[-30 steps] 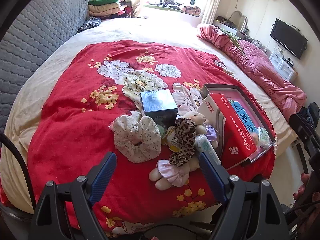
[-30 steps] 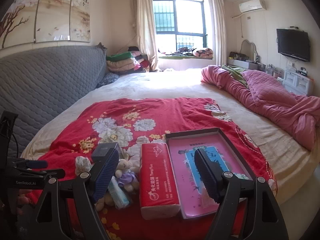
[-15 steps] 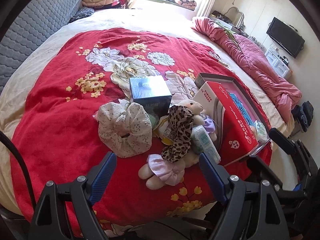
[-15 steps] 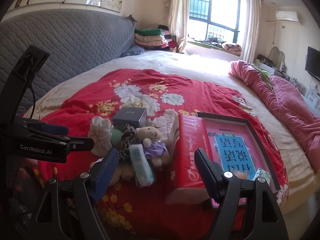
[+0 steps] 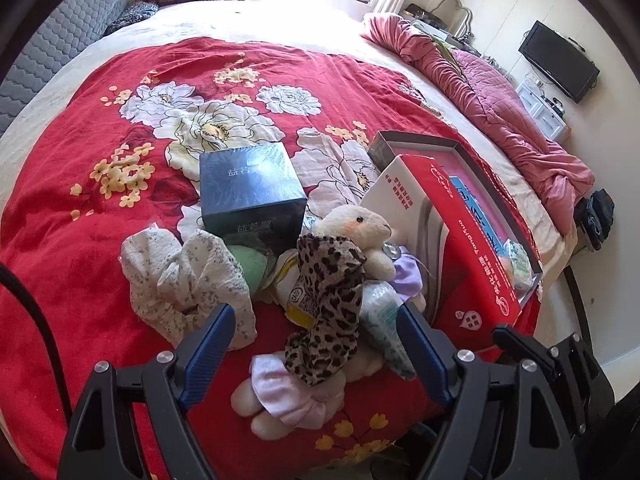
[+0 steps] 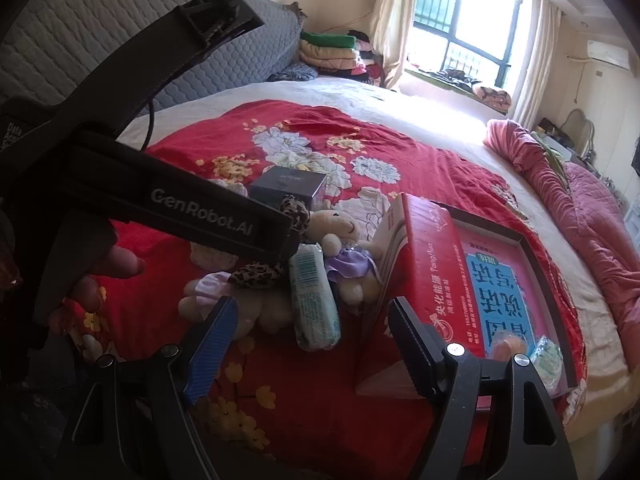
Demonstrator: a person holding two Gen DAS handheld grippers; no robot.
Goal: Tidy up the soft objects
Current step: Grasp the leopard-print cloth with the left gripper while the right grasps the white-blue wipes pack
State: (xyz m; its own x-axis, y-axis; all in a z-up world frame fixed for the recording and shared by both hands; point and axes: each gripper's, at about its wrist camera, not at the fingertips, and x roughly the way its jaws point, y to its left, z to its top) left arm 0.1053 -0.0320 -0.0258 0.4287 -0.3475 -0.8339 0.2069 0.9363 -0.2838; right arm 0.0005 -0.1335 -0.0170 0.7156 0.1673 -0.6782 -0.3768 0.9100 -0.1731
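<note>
A pile of soft things lies on the red floral blanket (image 5: 80, 240): a white speckled scrunchie (image 5: 184, 280), a leopard-print scrunchie (image 5: 328, 296) draped over a cream plush toy (image 5: 356, 224), a pink scrunchie (image 5: 292, 392) on a second plush, and a tissue pack (image 5: 384, 320). My left gripper (image 5: 312, 344) is open just in front of the leopard scrunchie. My right gripper (image 6: 312, 340) is open, with the tissue pack (image 6: 314, 300) between its fingers' line and the plush toy (image 6: 336, 224) beyond.
A dark blue box (image 5: 252, 184) stands behind the pile. A red tissue box (image 5: 460, 240) leans on a grey tray (image 5: 496, 184) with a pink book, at the bed's right edge. A pink quilt (image 5: 500, 100) lies far right. The left gripper's body (image 6: 160, 200) crosses the right wrist view.
Both grippers have moved forward and down toward the pile, which now looks larger. The right gripper has swung left, bringing the left gripper's body into its view. Both stay open.
</note>
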